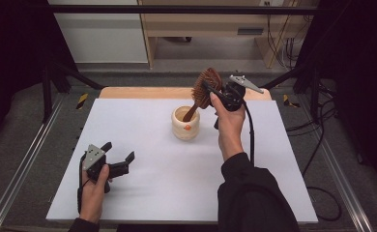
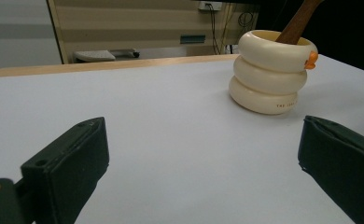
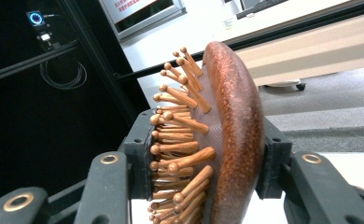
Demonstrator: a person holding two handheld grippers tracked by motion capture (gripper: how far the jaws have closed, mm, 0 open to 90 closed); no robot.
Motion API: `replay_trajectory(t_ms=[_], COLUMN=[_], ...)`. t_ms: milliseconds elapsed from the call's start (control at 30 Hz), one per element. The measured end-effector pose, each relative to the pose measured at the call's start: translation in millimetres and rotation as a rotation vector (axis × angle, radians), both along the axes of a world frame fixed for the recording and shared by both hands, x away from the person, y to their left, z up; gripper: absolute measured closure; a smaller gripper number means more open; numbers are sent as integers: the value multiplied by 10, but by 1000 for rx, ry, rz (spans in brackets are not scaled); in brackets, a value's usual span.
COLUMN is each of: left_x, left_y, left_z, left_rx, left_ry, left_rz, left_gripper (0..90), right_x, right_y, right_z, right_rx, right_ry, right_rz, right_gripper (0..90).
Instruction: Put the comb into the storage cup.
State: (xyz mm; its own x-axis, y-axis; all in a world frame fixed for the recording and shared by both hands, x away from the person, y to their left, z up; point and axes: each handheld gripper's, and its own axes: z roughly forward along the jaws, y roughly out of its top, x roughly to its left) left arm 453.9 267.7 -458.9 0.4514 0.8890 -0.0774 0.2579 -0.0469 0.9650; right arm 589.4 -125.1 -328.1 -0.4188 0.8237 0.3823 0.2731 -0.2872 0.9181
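Laboratory recording cell: a white rectangular tabletop (image 1: 143,183) sits inside a black metal frame (image 1: 177,8), black curtains at 9 and 3 o'clock, loose black cables (image 1: 322,145) at 3 o'clock.

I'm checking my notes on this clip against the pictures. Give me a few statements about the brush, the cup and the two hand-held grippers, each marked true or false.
1. The right hand-held gripper is clamped on the head of the wooden hairbrush. True.
2. The brush handle reaches into the cream ringed cup. True.
3. The left hand-held gripper holds the cup. False: its jaws stand open with nothing between them, well apart from the cup, low over the white table.
4. The cup lies on its side. False: it stands upright on the table.
5. The cup has a small orange mark on its side. True.
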Motion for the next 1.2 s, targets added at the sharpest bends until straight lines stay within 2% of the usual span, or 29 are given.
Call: replay_trajectory(t_ms=[267,633,1200], left_x=[1,1,-2], left_y=[4,4,2], left_z=[0,1,5], left_rx=[0,1,2], left_ry=[1,0,-6], left_rz=[-2,-3,-4], left_gripper=[21,21,21], right_x=[22,40,56], right_y=[36,25,34], right_z=[-39,-136,-175], right_rx=[-14,-2,-6], right_ry=[7,29,41], right_rz=[4,0,-1], right_gripper=[508,508,507])
